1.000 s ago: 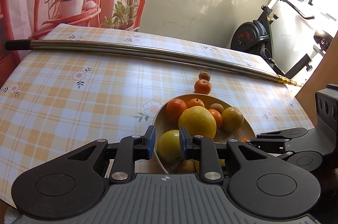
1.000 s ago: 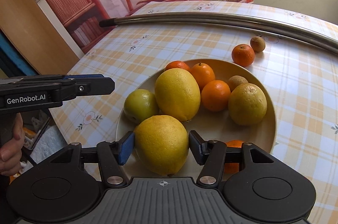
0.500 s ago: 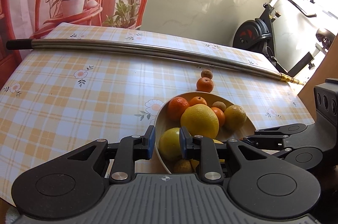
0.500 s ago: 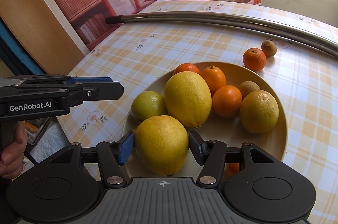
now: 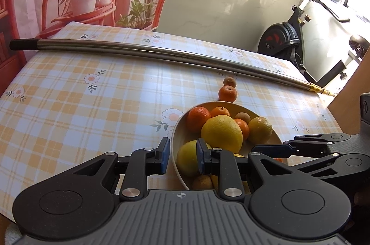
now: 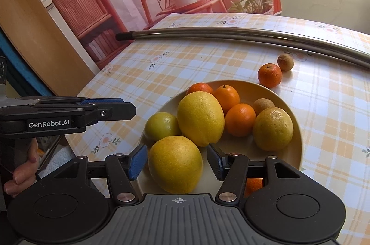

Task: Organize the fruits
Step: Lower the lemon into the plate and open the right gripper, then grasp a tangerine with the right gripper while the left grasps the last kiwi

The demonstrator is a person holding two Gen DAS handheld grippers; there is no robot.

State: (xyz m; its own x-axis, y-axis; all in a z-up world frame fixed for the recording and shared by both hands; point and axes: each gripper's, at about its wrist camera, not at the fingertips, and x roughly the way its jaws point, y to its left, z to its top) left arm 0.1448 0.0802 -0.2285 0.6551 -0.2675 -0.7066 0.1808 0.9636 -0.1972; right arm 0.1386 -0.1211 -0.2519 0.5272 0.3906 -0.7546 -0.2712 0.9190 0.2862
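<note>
A cream bowl (image 6: 298, 152) on the checked tablecloth holds several citrus fruits. My right gripper (image 6: 177, 162) is open around a big yellow citrus (image 6: 175, 164) that lies at the bowl's near edge, with slim gaps at both pads. Behind it lie a large lemon (image 6: 200, 119), a greenish fruit (image 6: 161, 125) and oranges (image 6: 240, 119). A tangerine (image 6: 269, 75) and a small brown fruit (image 6: 285, 62) sit on the cloth beyond the bowl. My left gripper (image 5: 181, 152) is shut and empty, hovering at the bowl's left rim (image 5: 175, 129). From the left wrist the right gripper (image 5: 270, 149) shows side-on.
A long metal pole (image 5: 161, 54) lies across the far side of the table. An exercise bike (image 5: 284, 41) stands beyond the table's right end. A wooden panel (image 6: 27, 25) and a person's hand (image 6: 20, 173) are at the left. One orange (image 6: 253, 184) lies under my right gripper.
The right gripper has shifted slightly over the bowl and its pads have eased a little away from the big yellow citrus. The left gripper has kept still.
</note>
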